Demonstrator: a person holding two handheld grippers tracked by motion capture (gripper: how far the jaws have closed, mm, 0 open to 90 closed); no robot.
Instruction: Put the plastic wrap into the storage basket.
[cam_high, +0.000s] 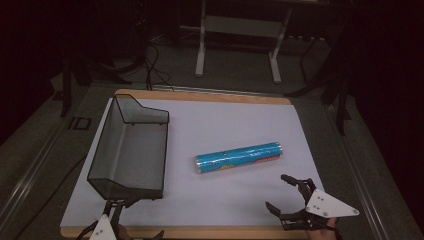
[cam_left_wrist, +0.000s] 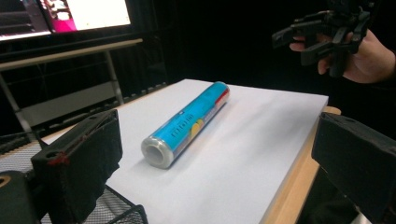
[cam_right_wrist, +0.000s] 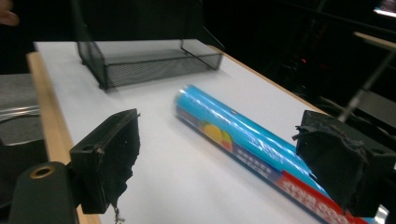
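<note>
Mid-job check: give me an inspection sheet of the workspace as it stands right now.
Surface: white sheet over a wooden board, flat.
Job's things: blue foil roll lying on its side mid-sheet; black mesh tray at the left, nothing seen inside.
Clutter: nothing seen.
Grippers: left gripper open, at the tray's near end; right gripper open, near the roll, holding nothing.
Cables: dark cables on the floor beyond the table.
Surroundings: dark room, white frame legs behind.
</note>
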